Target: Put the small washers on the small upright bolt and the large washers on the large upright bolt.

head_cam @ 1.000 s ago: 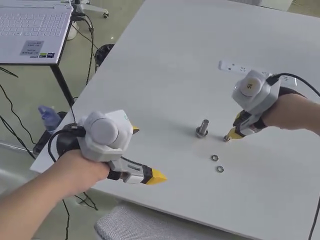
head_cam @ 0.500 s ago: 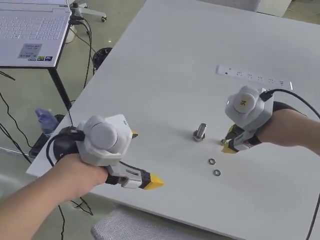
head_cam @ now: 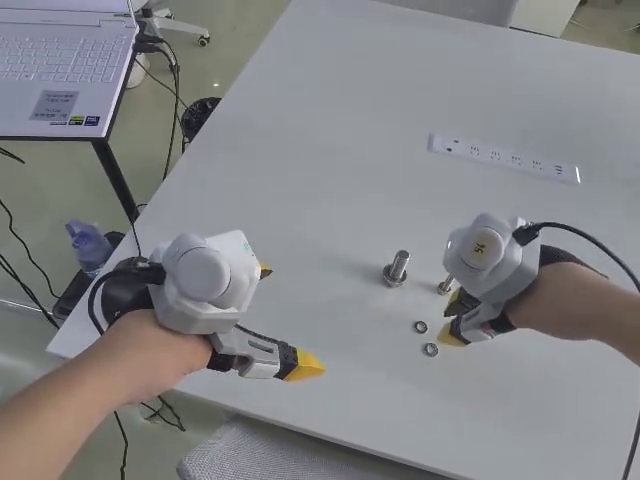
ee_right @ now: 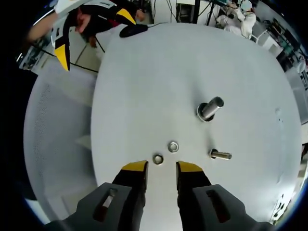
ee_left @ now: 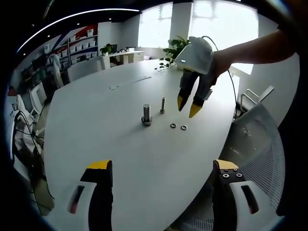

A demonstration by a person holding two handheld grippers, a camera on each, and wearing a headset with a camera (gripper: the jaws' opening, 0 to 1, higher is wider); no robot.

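Two steel bolts stand on the white table (head_cam: 330, 150): the large bolt (head_cam: 397, 268) (ee_left: 147, 114) (ee_right: 209, 109) and, just to its right, the small bolt (head_cam: 445, 287) (ee_left: 162, 105) (ee_right: 219, 154). Two small washers lie flat nearer to me, one (head_cam: 420, 327) (ee_left: 173, 125) (ee_right: 173, 146) beside the other (head_cam: 430, 349) (ee_left: 184, 127) (ee_right: 158, 158). My right gripper (head_cam: 452, 320) (ee_right: 161, 167) (ee_left: 189, 107) is open with a narrow gap, its tips just short of the nearer washer and holding nothing. My left gripper (head_cam: 288, 320) (ee_left: 162, 168) hangs wide open and empty at the table's near left.
A white power strip (head_cam: 503, 158) lies at the far right of the table. Off the table's left edge stands a laptop (head_cam: 60, 50) on a stand, with cables and a spray bottle (head_cam: 85, 240) below. A mesh chair (head_cam: 230, 455) sits at the near edge.
My right gripper has moved from beside the small bolt toward me, down to the two washers. The left gripper has hardly moved.
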